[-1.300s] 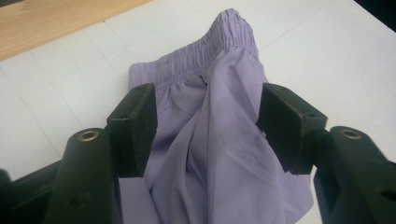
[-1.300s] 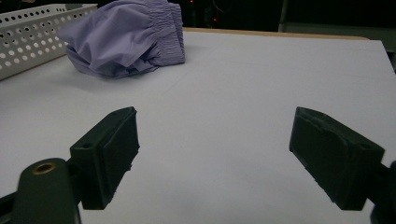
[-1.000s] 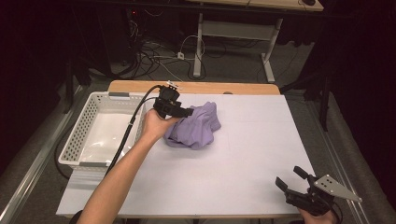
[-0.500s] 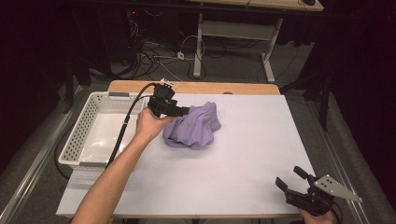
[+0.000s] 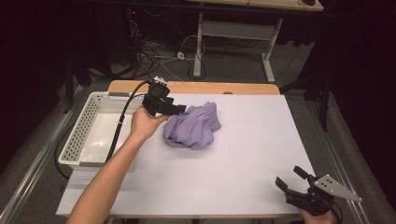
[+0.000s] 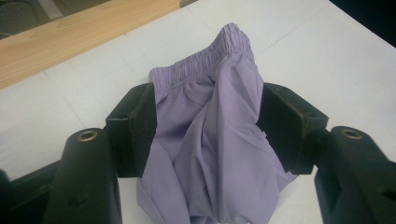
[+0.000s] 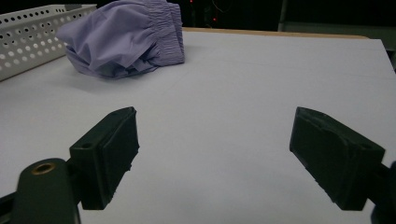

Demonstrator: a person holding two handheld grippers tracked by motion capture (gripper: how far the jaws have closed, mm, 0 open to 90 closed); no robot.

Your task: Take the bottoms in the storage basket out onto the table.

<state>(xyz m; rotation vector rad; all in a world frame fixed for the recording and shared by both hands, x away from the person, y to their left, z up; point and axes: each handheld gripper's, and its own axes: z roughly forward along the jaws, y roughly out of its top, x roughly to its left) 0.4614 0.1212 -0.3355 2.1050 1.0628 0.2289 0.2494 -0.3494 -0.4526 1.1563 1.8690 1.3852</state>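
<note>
A crumpled pair of purple shorts [image 5: 194, 126] with an elastic waistband lies on the white table [image 5: 252, 154], left of its middle. My left gripper [image 5: 180, 109] is at the garment's left edge, and its cable trails back over the basket. In the left gripper view its jaws [image 6: 208, 126] press a thick bunch of the purple fabric [image 6: 219, 158] from both sides, with the waistband lying beyond them. My right gripper [image 5: 289, 176] rests at the near right corner, jaws wide apart and nothing between them [image 7: 215, 149]. From there the shorts [image 7: 126, 37] lie far off to the left.
A white perforated basket [image 5: 79, 140] stands at the table's left edge, right beside the left hand; its wall [image 7: 28, 32] is visible behind the shorts. A wooden strip [image 5: 210, 87] runs along the far edge. Cables and desk legs lie on the floor beyond.
My left gripper has shifted a little left toward the basket and slightly up, dragging the purple shorts with it. The right gripper has stayed put.
</note>
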